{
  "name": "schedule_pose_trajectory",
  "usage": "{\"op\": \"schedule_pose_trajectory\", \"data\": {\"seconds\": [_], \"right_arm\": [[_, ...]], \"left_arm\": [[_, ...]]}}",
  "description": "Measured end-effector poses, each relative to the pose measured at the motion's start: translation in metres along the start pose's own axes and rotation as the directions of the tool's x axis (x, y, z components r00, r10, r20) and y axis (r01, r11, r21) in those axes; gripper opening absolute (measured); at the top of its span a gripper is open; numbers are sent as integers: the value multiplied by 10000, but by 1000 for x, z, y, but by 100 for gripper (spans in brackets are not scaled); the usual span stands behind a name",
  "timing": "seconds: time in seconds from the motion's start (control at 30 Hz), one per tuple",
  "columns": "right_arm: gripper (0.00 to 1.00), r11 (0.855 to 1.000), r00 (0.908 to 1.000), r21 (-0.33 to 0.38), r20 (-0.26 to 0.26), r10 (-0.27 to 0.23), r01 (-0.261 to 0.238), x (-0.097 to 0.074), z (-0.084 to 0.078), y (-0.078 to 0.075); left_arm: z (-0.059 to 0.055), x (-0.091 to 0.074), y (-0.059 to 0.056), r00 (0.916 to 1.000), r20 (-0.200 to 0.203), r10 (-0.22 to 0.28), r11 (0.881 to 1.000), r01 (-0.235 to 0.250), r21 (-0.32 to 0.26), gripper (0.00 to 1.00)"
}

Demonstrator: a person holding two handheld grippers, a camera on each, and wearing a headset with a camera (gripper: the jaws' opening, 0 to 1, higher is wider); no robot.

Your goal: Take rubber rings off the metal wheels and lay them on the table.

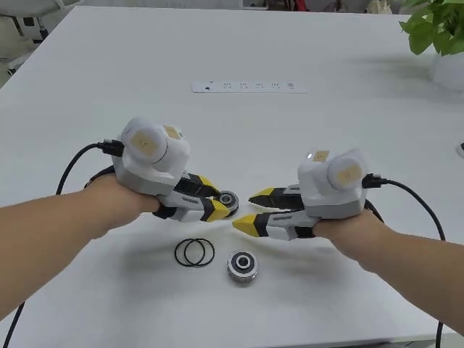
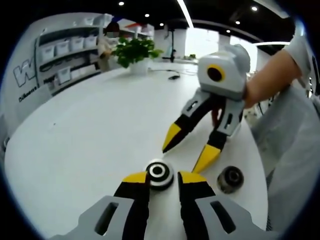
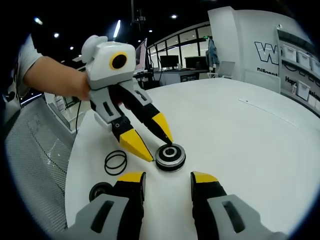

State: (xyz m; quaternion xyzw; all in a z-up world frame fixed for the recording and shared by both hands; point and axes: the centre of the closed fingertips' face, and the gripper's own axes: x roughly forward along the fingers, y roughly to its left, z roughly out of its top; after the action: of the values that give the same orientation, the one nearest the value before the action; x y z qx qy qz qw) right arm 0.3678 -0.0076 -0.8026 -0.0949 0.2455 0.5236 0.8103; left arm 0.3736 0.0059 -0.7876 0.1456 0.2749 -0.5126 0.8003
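My left gripper (image 1: 221, 203) is shut on a small metal wheel (image 1: 227, 201), which sits between its yellow tips (image 2: 161, 176) close above the table. A dark band runs round that wheel (image 3: 170, 156). My right gripper (image 1: 244, 211) faces it from the right, open, its tips just short of the wheel; it also shows in the left gripper view (image 2: 180, 160). Two thin black rubber rings (image 1: 194, 252) lie overlapping on the table in front of the left gripper. A second wheel (image 1: 242, 265) lies flat beside them.
The white table (image 1: 304, 43) stretches far ahead, with a flat power strip (image 1: 249, 87) set into its middle. A potted plant (image 1: 435, 32) stands at the far right corner. Black cables (image 1: 72, 163) trail from both grippers.
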Motion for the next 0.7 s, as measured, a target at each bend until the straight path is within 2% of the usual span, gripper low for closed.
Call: {"op": "schedule_pose_trajectory", "data": {"seconds": [0.17, 0.4, 0.5, 0.53, 0.7], "right_arm": [[33, 10000, 10000, -16, 20, -31, 31, -1, 1, -1], [33, 10000, 10000, -16, -7, -8, 8, 1, -1, -1], [33, 10000, 10000, -28, 5, -1, 1, 1, 1, 0], [33, 10000, 10000, -27, 13, 1, -1, 1, 1, 0], [33, 10000, 10000, -50, -16, 28, -28, 2, 1, 0]], "left_arm": [[0, 1, 5, 9999, -82, 138, 9999, -139, -36, 22], [0, 3, 6, 9997, -134, 204, 9998, -204, 16, 19], [-1, 4, 3, 9997, -183, 136, 9994, -130, 332, 18], [-1, 4, 2, 9996, -239, 170, 9976, -153, 671, 18], [-1, 5, 4, 9995, -255, 192, 9986, -179, 501, 17]]}}
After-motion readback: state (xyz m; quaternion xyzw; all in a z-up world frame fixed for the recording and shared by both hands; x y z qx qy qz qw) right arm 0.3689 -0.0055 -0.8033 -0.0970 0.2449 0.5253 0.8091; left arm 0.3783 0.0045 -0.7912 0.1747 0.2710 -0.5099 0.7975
